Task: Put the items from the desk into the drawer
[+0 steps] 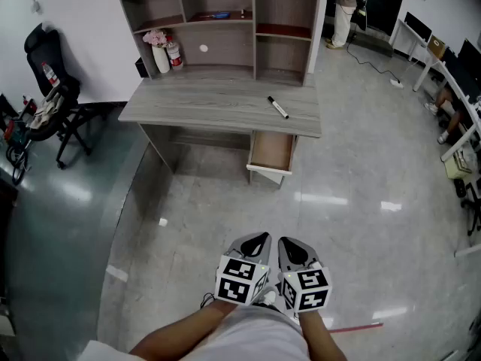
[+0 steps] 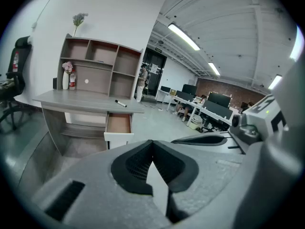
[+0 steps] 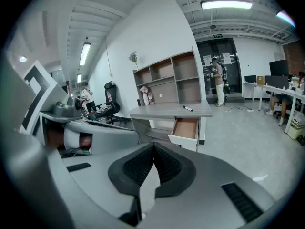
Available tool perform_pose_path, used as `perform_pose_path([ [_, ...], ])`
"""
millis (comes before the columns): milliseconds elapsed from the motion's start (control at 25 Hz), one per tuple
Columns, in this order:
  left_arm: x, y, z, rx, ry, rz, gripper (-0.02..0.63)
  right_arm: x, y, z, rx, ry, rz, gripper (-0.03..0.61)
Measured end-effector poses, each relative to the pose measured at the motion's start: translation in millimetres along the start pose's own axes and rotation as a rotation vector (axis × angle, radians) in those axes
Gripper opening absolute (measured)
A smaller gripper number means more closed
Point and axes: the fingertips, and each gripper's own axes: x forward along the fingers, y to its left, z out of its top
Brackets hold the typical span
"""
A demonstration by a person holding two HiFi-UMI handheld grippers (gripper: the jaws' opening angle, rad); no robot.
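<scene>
Black marker (image 1: 278, 107) on desk (image 1: 210, 100), drawer (image 1: 271, 150) pulled out — left gripper (image 1: 258, 241) and right gripper (image 1: 291, 245) jaws together, empty.

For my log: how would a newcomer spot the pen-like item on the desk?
Find the grey desk with a hutch. On its right side, above the open drawer, lies a marker: slim, black and white, flat, unlike the upright vase and bottle back left.

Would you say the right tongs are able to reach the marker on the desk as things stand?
Probably not yet: the right tongs are far back, with floor stretching between them and the desk. The marker itself lies unobstructed.
</scene>
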Motion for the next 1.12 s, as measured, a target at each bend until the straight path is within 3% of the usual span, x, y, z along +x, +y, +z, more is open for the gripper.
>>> perform_pose_path([
  [840,-21,70,7,0.000,-0.006,-0.075,0.002,47,48,18,0.030,-0.014,-0.087,0.002],
  [1120,-11,79,8,-0.013,0.003,-0.083,0.002,57,41,20,0.045,-0.009,-0.099,0.002],
])
